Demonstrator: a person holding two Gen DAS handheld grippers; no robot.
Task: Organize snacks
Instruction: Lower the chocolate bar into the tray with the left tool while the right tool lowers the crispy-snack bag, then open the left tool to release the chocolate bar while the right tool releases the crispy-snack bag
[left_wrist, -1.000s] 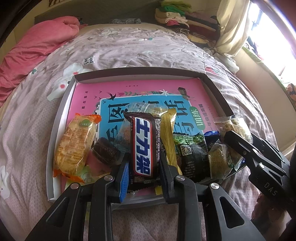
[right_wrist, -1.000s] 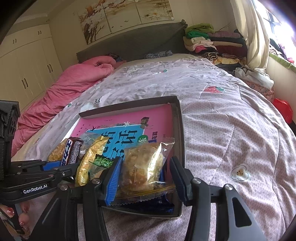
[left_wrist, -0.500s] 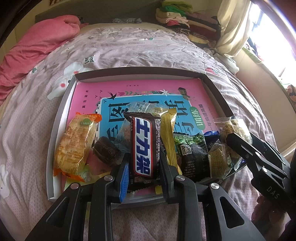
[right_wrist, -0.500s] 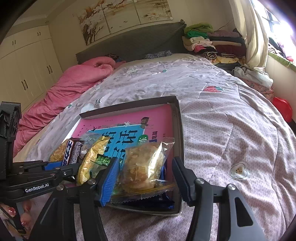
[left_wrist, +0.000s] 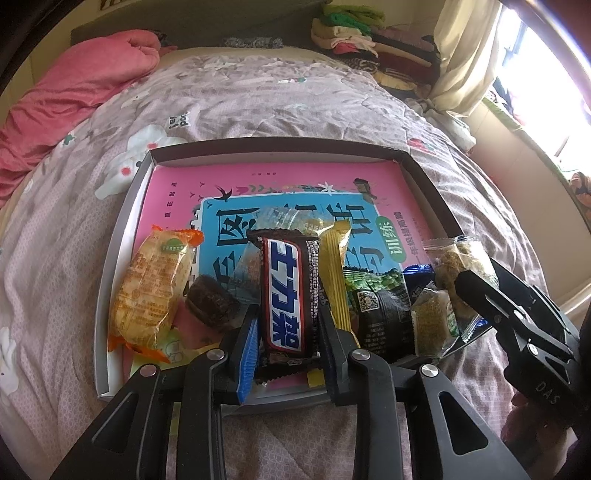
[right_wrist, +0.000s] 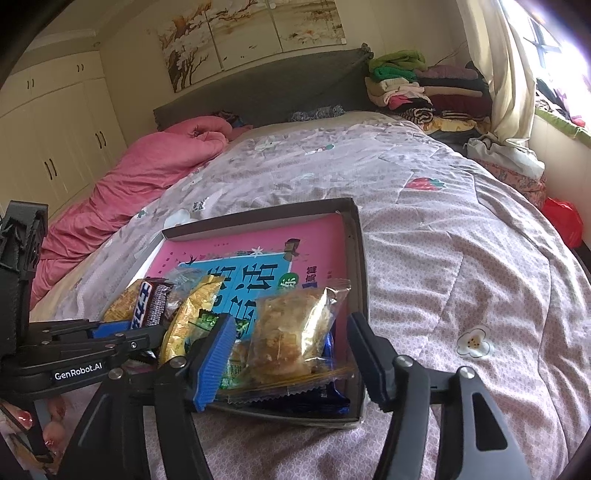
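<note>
A shallow grey box tray (left_wrist: 277, 146) lies on the bed with a pink and blue book inside and several snacks piled at its near end. My left gripper (left_wrist: 286, 332) is shut on a brown chocolate bar (left_wrist: 286, 291) with blue and white lettering, which stands upright over the pile. In the right wrist view, a clear bag of golden crisp cake (right_wrist: 291, 332) rests at the tray's near right corner (right_wrist: 360, 258). It sits between the jaws of my right gripper (right_wrist: 291, 350), which are opening, and the pads stand off it.
In the tray are also an orange-yellow packet (left_wrist: 151, 291), a brown round cake (left_wrist: 210, 302), a yellow stick packet (left_wrist: 334, 273) and a green-black pea packet (left_wrist: 376, 306). A pink quilt (right_wrist: 147, 177) lies far left, and folded clothes (right_wrist: 413, 85) are stacked by the headboard.
The right gripper's jaws have spread wider and let go of the clear bag, which stays on the pile. The left gripper and its bar have not moved.
</note>
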